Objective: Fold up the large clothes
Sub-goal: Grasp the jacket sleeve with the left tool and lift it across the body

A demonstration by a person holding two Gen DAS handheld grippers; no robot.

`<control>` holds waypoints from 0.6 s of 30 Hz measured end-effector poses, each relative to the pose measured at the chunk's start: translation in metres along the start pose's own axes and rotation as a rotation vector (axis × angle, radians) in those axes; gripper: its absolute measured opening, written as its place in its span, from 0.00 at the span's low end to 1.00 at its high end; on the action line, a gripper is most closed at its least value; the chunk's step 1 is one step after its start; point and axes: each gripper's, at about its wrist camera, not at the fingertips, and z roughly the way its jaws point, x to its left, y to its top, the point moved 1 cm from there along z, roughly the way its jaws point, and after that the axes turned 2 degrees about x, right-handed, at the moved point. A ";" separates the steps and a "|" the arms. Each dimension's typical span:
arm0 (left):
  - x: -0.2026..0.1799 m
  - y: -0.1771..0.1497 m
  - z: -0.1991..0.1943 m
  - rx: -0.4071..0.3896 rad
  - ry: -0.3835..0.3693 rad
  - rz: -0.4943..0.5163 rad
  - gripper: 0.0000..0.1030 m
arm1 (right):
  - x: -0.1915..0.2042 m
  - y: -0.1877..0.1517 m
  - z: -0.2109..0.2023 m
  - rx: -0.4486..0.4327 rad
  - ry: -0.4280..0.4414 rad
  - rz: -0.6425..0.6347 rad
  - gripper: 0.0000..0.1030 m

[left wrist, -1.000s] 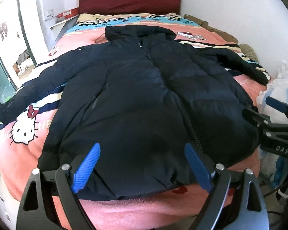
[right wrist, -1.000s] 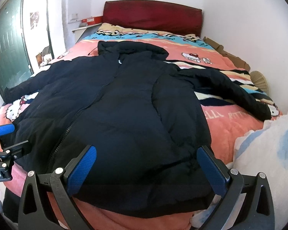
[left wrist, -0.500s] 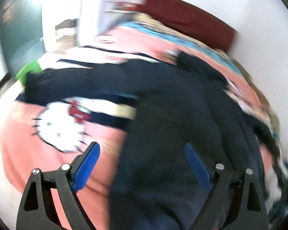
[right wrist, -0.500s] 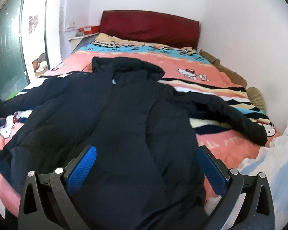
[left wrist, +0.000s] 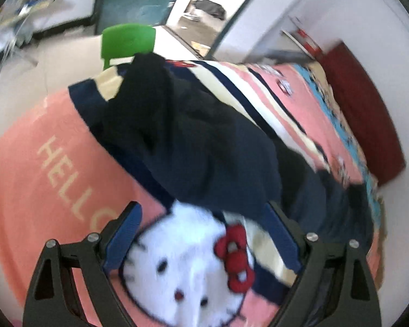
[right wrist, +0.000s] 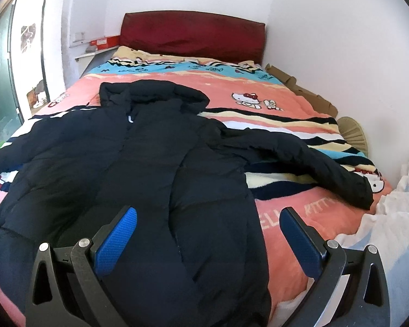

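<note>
1. The left claw [left wrist: 201, 234] is spread wide and holds nothing. It hangs above the blanket [left wrist: 41, 163], near the coat's left sleeve [left wrist: 182, 136], which I judge to be the part it means to take first. This view is blurred, so whether a pad touches the cloth I cannot tell.
2. The sleeve runs out toward the bed's side edge, with its cuff [left wrist: 147, 68] close by a green chair [left wrist: 128, 38]. A sleeve stretched out like this is easy to lift and lay across the body.
3. The right claw [right wrist: 207, 242] is also wide and empty, poised over the hem of the coat [right wrist: 139, 163], well apart from the right sleeve [right wrist: 308, 166].
4. The coat lies front up, spread flat on the bed [right wrist: 286, 103], hood toward the red headboard [right wrist: 193, 35]. That flat spread suits folding: both sleeves are out and free.
5. No fold is made yet. The padded cloth looks bulky and springy, so a folded sleeve may slide back.
</note>
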 end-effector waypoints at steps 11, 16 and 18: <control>0.045 0.048 0.030 -0.013 -0.143 -0.260 0.84 | -0.007 0.007 0.022 0.027 -0.019 0.021 0.99; 0.048 0.059 0.038 -0.009 -0.129 -0.288 0.40 | -0.009 0.006 0.024 0.034 -0.019 0.019 0.99; 0.049 0.060 0.038 -0.007 -0.144 -0.290 0.28 | -0.009 0.006 0.023 0.032 -0.018 0.018 0.99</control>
